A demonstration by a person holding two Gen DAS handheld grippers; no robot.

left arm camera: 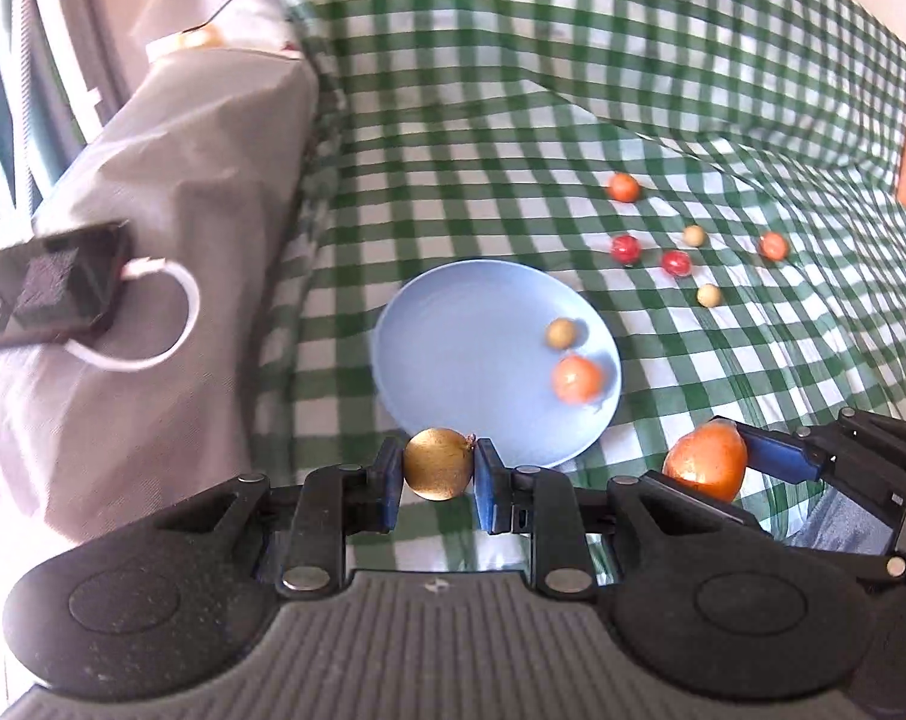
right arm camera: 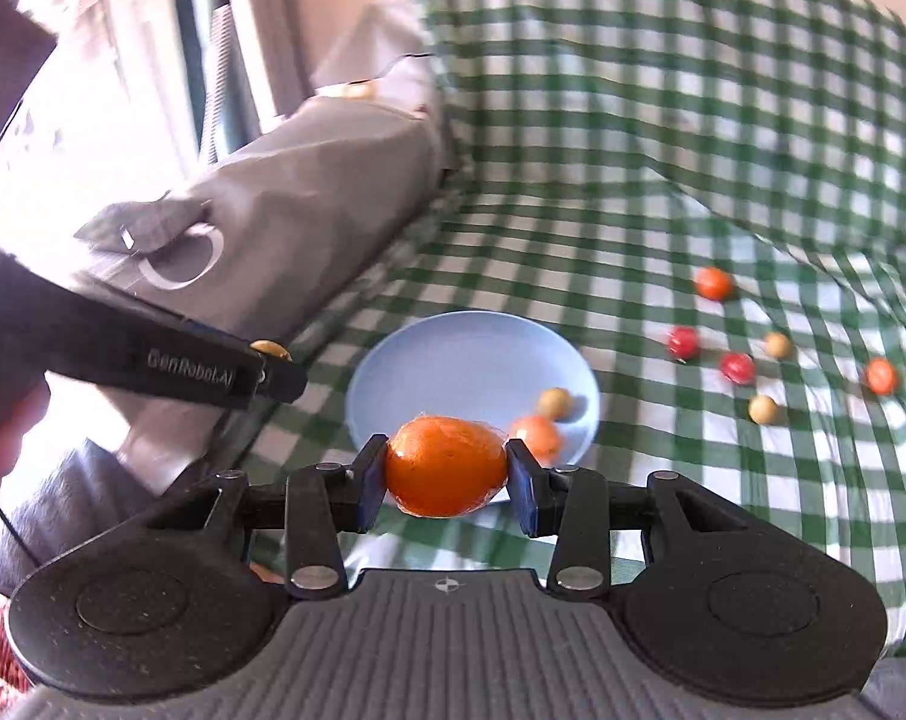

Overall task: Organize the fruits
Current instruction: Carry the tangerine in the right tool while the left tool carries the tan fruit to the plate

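Behind the orange fruit (right arm camera: 446, 465), blue plate (right arm camera: 453, 360) partly hidden.

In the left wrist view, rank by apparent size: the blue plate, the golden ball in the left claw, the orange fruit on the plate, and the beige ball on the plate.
1. Blue plate
2. Golden ball, though it sits nearest the camera, so its rank is unsure
3. Orange fruit
4. Beige ball
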